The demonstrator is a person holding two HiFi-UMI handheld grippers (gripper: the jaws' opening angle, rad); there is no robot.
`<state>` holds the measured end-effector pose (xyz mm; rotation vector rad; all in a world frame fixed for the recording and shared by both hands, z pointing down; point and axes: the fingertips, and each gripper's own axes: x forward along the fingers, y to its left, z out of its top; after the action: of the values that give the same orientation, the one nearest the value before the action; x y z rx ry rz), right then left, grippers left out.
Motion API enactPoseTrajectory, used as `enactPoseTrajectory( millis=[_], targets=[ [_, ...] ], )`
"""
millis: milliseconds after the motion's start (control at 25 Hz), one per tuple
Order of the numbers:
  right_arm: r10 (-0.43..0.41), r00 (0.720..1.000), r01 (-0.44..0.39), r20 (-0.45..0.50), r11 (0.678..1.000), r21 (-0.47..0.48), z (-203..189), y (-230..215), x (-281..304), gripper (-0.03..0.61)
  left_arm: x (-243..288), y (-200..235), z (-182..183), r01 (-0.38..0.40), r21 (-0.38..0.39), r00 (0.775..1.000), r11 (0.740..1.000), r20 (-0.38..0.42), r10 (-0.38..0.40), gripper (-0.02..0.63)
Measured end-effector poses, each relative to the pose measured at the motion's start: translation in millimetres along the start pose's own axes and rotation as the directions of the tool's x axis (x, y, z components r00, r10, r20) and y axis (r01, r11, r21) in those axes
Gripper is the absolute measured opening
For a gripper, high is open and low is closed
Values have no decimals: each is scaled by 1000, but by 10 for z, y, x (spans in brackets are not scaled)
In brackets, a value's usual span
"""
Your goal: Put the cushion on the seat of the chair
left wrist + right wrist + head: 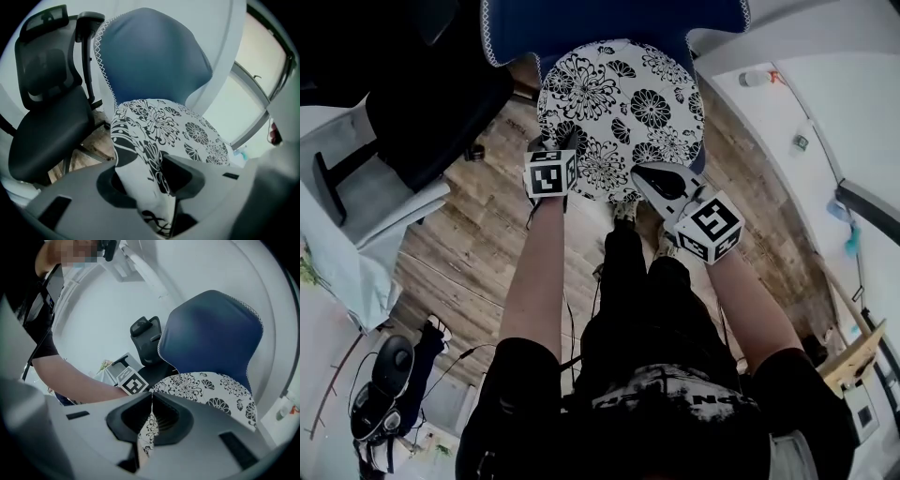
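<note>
Round black-and-white floral cushion flat on blue fabric chair seat; left gripper jaws apart around cushion edge; right gripper jaws clamped on edge.

A black office chair stands on the wood-plank floor near its upper left corner. The left gripper view shows the chair's mesh back, padded seat and one armrest. A pale sheet hangs along the floor's left edge. At the lower left corner sits a round black device, with thin cables trailing beside it. A small bottle lies on a white ledge at the upper right. A piece of cardboard leans near the right edge.
</note>
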<state>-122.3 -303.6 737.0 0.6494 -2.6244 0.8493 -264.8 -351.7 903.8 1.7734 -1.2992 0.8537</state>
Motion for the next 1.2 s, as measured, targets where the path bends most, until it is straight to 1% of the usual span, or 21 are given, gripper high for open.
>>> enactPoseTrajectory(
  millis=[200, 280, 400, 480, 600, 800, 960, 1040, 1080, 1200],
  targets=[
    [-5, 1000, 5, 11, 1000, 5, 35, -37, -18, 20, -82, 112, 7, -51, 1, 999, 999, 9, 51, 239],
    [-3, 1000, 3, 14, 1000, 1, 65, -39, -25, 20, -143, 163, 9, -75, 8, 997, 997, 11, 75, 256],
    [10, 1000, -10, 16, 1000, -14, 118, -2, -46, 20, -253, 198, 37, -95, 12, 995, 995, 23, 94, 259],
    [16, 1000, -15, 22, 1000, -19, 159, 36, -83, 20, -339, 161, 92, -91, 24, 995, 996, 36, 90, 259],
    [23, 999, -22, 34, 999, -30, 235, 95, -143, 20, -475, 75, 214, -85, 44, 995, 995, 56, 83, 258],
    [37, 998, -35, 49, 999, -41, 359, 196, -305, 20, -712, -50, 300, -105, 57, 993, 993, 66, 101, 258],
    [42, 997, -39, 61, 998, -56, 437, 264, -492, 20, -938, -267, 391, -103, 77, 991, 992, 94, 95, 258],
    [45, 996, -40, 71, 997, -66, 515, 296, -585, 20, -1061, -414, 451, -76, 74, 991, 994, 119, 67, 255],
    [45, 996, -40, 73, 997, -70, 562, 312, -638, 20, -1131, -495, 483, -58, 64, 990, 996, 132, 49, 240],
    [41, 996, -35, 76, 996, -79, 714, 362, -824, 20, -1417, -728, 643, -19, 35, 981, 999, 193, 12, 136]
  ],
)
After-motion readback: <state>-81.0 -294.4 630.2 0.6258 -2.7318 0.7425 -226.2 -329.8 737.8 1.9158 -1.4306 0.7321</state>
